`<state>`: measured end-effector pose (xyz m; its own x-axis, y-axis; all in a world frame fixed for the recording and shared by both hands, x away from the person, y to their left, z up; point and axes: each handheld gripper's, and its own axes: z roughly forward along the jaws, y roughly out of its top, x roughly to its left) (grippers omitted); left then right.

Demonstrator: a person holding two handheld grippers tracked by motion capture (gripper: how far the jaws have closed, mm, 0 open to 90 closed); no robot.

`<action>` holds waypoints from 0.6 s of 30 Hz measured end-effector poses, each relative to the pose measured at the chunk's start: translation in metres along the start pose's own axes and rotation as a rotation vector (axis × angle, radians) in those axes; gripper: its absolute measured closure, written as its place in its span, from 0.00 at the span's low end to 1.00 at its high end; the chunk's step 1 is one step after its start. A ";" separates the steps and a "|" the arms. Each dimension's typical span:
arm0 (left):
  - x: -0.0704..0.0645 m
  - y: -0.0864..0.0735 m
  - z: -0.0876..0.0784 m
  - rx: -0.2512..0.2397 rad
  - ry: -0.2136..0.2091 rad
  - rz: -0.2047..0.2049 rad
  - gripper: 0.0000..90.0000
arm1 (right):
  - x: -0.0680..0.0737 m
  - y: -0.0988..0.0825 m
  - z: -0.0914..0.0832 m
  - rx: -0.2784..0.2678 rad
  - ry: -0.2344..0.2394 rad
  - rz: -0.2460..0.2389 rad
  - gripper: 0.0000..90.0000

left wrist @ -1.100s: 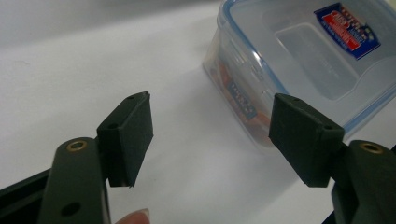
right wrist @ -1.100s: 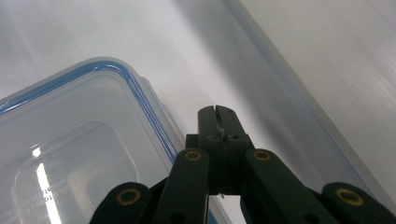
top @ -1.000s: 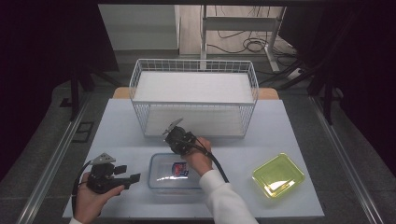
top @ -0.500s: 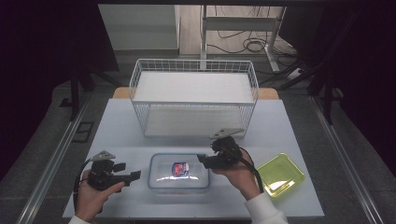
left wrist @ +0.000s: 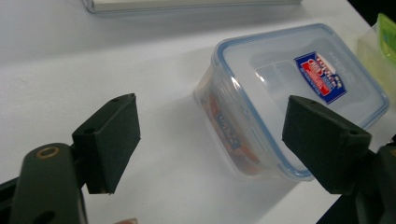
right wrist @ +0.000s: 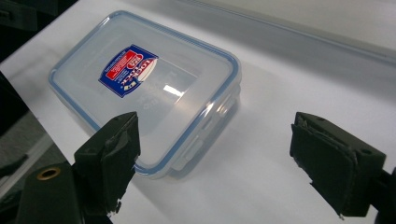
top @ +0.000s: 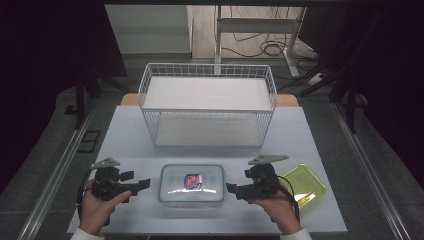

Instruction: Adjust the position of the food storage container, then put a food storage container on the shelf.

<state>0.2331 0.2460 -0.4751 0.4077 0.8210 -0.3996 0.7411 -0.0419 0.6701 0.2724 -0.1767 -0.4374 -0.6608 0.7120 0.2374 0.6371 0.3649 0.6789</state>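
Claws, high view: left claw [top: 145,183] and right claw [top: 230,188] flank the clear rectangular plastic food box with blue-rimmed lid [top: 191,183], each just beside one short end, both released and touching nothing; both have just been opening, with nothing between the jaws.
Box place, high view: it sits flat on the pale grey worktop [top: 125,140], at the near edge, lid on, a red-and-blue label on top.
Surroundings, high view: white wire basket [top: 207,111] stands behind the box, well apart; yellow-green translucent lid [top: 305,185] lies by the right hand [top: 277,210].
Left claw view: jaws stand wide and bare; the box [left wrist: 299,88] lies ahead, its near end and side latch facing the claw, apart from the pads.
Right claw view: jaws spread wide, empty; the box [right wrist: 144,88] lies ahead to the left, a corner latch nearest.
Progress, judged: both claws look lined up on the ends of the box, but no grip is made; closing in on it, then lifting or unlatching it, is all left to do.
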 end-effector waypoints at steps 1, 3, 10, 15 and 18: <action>-0.001 0.000 0.000 0.000 0.000 -0.003 0.20 | -0.002 -0.001 0.000 0.001 0.000 0.004 0.17; -0.002 -0.001 0.000 0.004 -0.001 -0.004 0.19 | -0.004 -0.001 0.001 0.001 -0.002 0.007 0.17; -0.003 -0.001 0.001 0.020 -0.023 0.005 0.19 | -0.004 0.002 0.001 -0.004 -0.011 0.030 0.17; -0.002 0.000 0.004 0.024 -0.047 -0.022 0.16 | -0.002 0.002 0.002 0.001 -0.013 0.042 0.18; -0.001 0.001 0.010 0.044 -0.078 -0.036 0.14 | -0.001 0.002 0.004 0.006 -0.011 0.040 0.18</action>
<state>0.2388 0.2392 -0.4795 0.4196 0.7757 -0.4715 0.7780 -0.0397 0.6270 0.2758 -0.1742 -0.4384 -0.6305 0.7326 0.2565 0.6653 0.3398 0.6648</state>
